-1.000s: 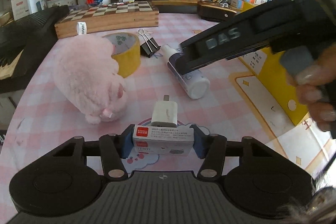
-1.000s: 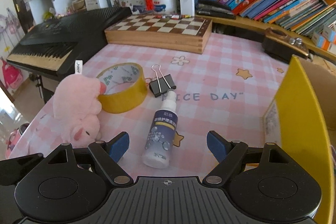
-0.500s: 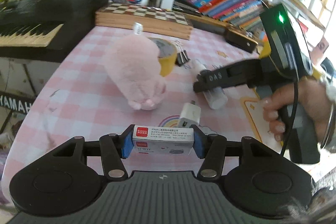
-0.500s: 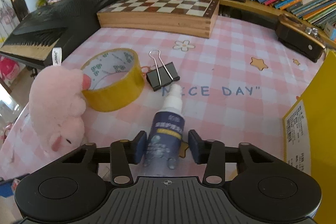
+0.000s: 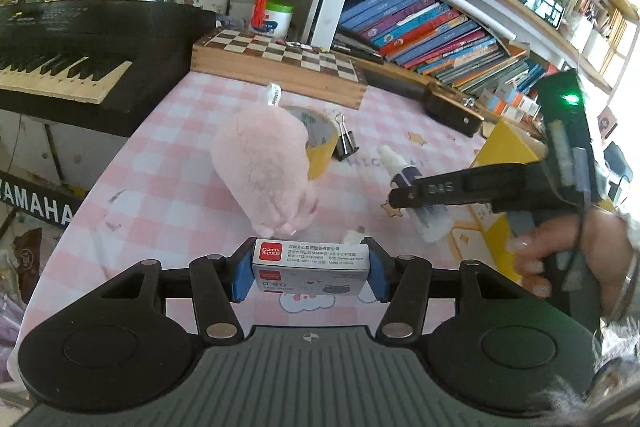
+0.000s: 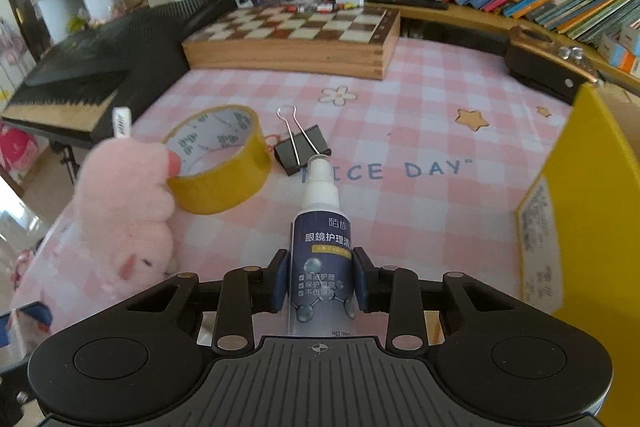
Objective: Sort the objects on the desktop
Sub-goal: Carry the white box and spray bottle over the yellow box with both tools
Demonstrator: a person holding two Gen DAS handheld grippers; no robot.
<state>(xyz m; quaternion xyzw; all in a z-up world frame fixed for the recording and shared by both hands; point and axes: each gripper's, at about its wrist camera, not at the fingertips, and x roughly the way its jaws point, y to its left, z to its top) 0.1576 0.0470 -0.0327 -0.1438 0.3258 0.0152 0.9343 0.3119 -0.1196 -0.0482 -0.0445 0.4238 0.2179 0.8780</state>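
Navy-labelled spray bottle (image 6: 321, 255) with white nozzle, lying flat.

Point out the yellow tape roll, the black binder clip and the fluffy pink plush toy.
Yellow tape roll (image 6: 224, 187), right wrist view: outer yellow band.
Black binder clip (image 6: 302, 153), right wrist view: black body.
Fluffy pink plush toy (image 5: 260, 171), left wrist view: middle of its back.

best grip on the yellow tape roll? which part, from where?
Judging by its pose, take the tape roll across its wall from above: one finger in the open core, one outside. It lies flat with the hole up. Use the side toward the binder clip; the pink plush presses against the opposite side.
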